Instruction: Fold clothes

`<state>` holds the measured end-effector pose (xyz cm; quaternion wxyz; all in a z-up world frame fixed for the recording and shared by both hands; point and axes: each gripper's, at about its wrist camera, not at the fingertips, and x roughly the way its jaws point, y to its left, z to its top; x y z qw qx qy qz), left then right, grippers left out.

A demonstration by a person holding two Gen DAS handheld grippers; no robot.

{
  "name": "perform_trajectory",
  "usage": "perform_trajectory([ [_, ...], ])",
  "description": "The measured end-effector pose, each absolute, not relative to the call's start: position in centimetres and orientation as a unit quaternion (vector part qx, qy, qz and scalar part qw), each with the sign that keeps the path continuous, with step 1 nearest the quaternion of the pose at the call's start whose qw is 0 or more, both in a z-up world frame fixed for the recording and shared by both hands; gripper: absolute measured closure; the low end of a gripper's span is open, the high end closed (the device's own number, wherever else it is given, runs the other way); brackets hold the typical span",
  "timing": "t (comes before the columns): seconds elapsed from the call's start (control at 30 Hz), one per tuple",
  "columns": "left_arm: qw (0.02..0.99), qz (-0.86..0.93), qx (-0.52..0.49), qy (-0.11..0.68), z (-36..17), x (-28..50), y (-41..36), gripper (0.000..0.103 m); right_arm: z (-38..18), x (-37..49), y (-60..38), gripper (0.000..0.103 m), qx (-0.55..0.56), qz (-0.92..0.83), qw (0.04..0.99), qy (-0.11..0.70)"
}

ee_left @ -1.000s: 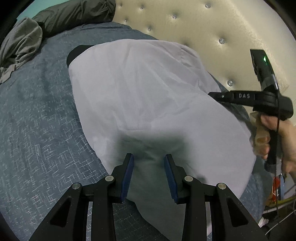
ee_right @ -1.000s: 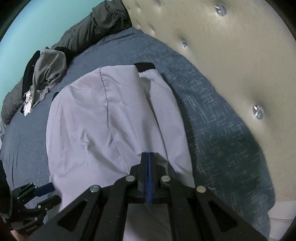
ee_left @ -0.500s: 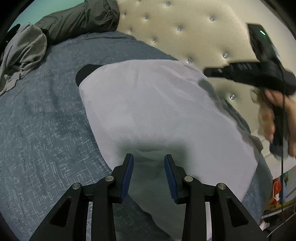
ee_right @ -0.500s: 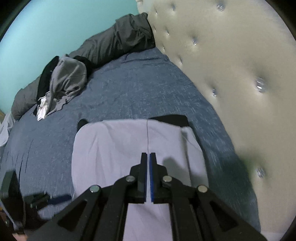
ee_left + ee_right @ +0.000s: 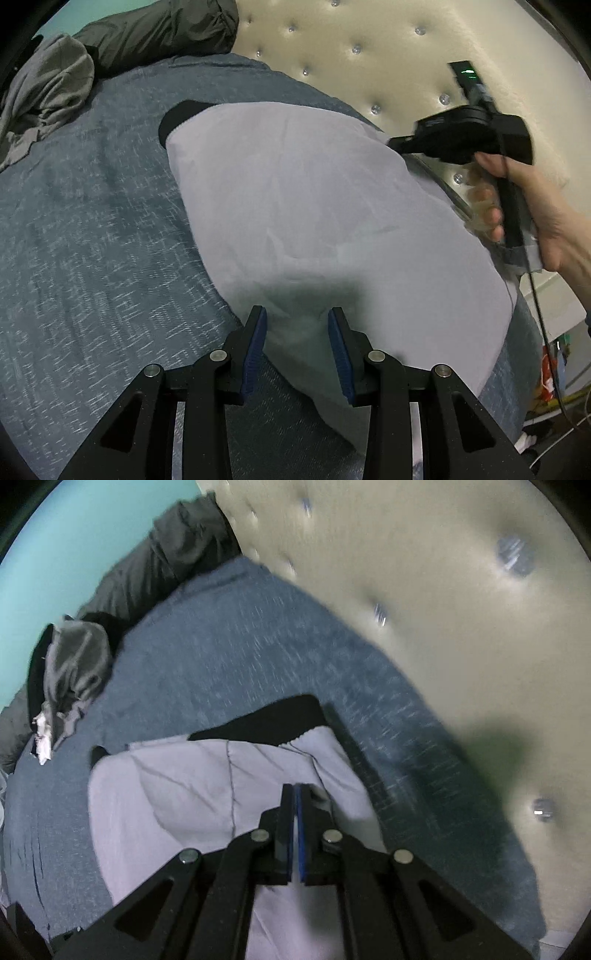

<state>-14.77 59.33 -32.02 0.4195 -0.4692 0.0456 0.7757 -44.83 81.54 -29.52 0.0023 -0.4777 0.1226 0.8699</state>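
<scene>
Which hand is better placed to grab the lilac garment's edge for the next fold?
Left, I'd say. The left gripper is open just above an edge of the garment; the right gripper is shut, over the side by the headboard.

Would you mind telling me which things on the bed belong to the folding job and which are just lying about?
Part of the job:
- lavender garment
- left gripper
- right gripper

Just lying about:
- grey clothes heap
- dark grey bedding roll
- blue bedspread
- tufted headboard
</scene>
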Motion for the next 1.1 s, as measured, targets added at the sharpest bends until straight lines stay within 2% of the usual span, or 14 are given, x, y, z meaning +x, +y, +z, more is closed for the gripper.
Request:
perform_trajectory([
  [0.23,0.427,0.774,-0.464,0.052,-31.3,-13.0,58.3,0.065,-26.5,-36.6,82.2,0.101,-0.434,0.893,-0.043,0.107],
  [0.43,0.419,0.770,-0.477,0.062,-32.5,-10.6,58.1,0.065,-30.0,-27.7,83.8,0.101,-0.437,0.892,-0.045,0.107],
  [0.7,0.400,0.773,-0.488,0.060,-31.4,-8.6,56.1,0.065,-31.4,-21.6,85.3,0.101,-0.441,0.888,-0.019,0.132],
  [1.1,0.391,0.798,-0.457,0.040,-24.9,-5.2,51.9,0.062,-25.3,-15.4,82.8,0.101,-0.379,0.914,-0.026,0.142],
])
